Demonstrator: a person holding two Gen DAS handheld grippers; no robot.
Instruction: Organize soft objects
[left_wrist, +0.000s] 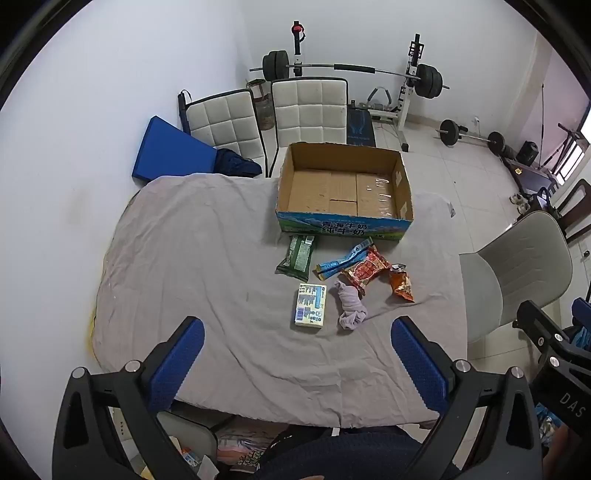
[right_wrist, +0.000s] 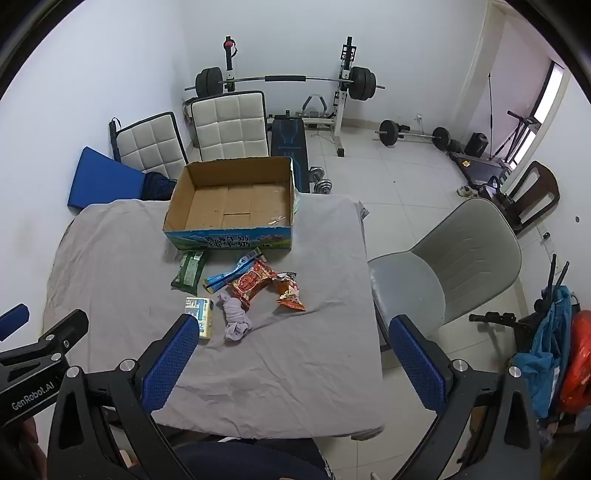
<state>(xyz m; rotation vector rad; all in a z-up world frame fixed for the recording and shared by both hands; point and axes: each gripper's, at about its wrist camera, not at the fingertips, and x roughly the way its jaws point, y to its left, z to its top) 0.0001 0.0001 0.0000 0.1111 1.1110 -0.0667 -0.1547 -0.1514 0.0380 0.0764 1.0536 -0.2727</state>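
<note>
Both fingers (left_wrist: 192, 332) spread, sock (left_wrist: 351, 308) beyond

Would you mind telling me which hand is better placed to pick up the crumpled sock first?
Probably left: its open tongs frame the sock just ahead. The right tongs, also open, have it off toward their left finger.

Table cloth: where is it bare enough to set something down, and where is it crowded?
Bare: the cloth left of the green packet, and the strip nearer than the sock. The cardboard box is empty. Crowded: right of centre, below the box.
</note>
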